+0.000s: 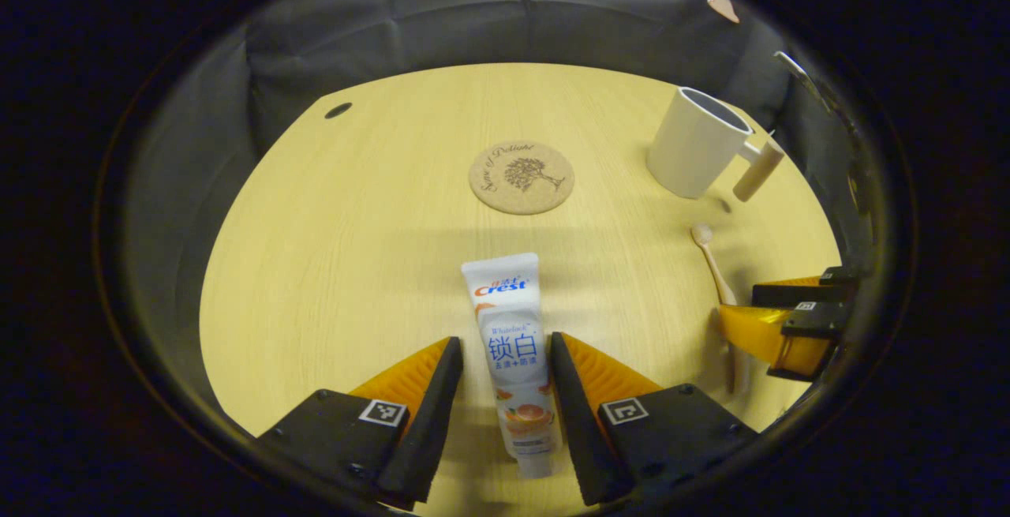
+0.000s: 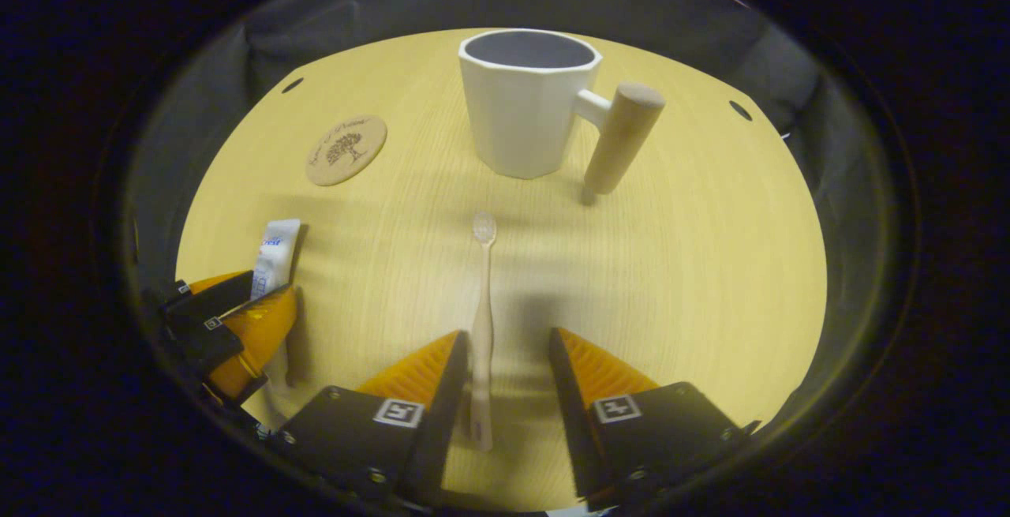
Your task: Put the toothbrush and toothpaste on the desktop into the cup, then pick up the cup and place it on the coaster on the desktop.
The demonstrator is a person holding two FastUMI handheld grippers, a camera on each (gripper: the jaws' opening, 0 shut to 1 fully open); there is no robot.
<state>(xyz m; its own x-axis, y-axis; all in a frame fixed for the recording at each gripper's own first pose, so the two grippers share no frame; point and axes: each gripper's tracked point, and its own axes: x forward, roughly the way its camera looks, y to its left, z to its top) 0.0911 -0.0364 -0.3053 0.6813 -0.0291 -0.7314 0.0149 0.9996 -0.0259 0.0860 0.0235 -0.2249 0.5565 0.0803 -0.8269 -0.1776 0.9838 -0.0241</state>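
I hold both tongs low over the pale wooden round desktop (image 1: pixel 331 249), pointing forward and slightly down.

My left gripper (image 1: pixel 506 359) has its fingers spread, one on each side of the white toothpaste tube with blue lettering and an orange picture (image 1: pixel 511 351). The tube lies flat on the wood between them, running away from me. Narrow gaps show along both sides, so the fingers are close but I cannot say they press on it. In the right gripper view the same gripper (image 2: pixel 229 320) sits at the far left with the tube (image 2: pixel 276 260) sticking out beyond it.

My right gripper (image 2: pixel 505 367) is also spread, straddling the slim pale toothbrush (image 2: pixel 482 327), which lies flat with its head pointing away toward the cup. The handle lies just beside the left-hand finger, well apart from the other; nothing is pinched.

The white faceted cup with a wooden peg handle (image 2: pixel 527 99) stands upright beyond the brush head. The round cork coaster with a tree print (image 1: pixel 521 177) lies flat ahead of the tube, apart from the cup (image 1: pixel 694 142).
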